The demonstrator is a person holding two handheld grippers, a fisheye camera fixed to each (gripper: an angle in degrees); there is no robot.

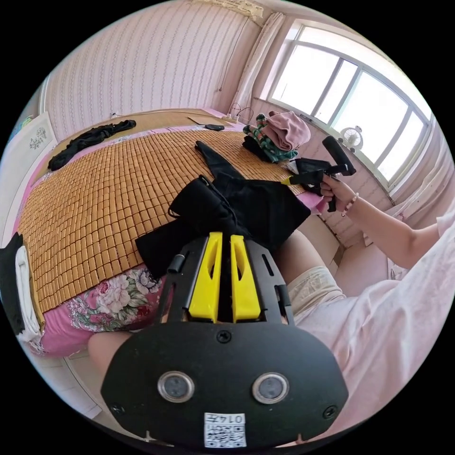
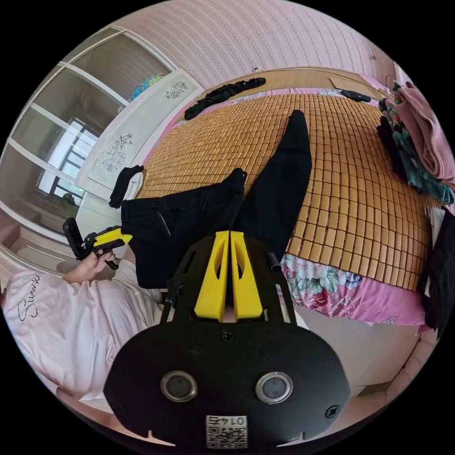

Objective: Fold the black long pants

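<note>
The black long pants (image 1: 265, 208) lie at the near edge of a bamboo mat (image 1: 104, 189) on a bed. The waist end is bunched up and one leg (image 2: 289, 161) stretches away across the mat. My left gripper (image 1: 226, 234) is shut on a raised fold of the waist end. My right gripper (image 2: 230, 233) is shut on the cloth near the crotch. In the left gripper view, a hand holds the right gripper (image 1: 290, 180) at the pants' right edge. The right gripper view has the left gripper (image 2: 124, 235) at the pants' left corner.
A pile of folded clothes (image 1: 279, 135) sits at the mat's far right corner. A dark garment (image 1: 90, 140) lies at the far side. Black and white clothes (image 1: 19, 284) hang at the left edge. The person stands against the floral bed edge (image 2: 341, 289). A window (image 1: 350, 90) lies to the right.
</note>
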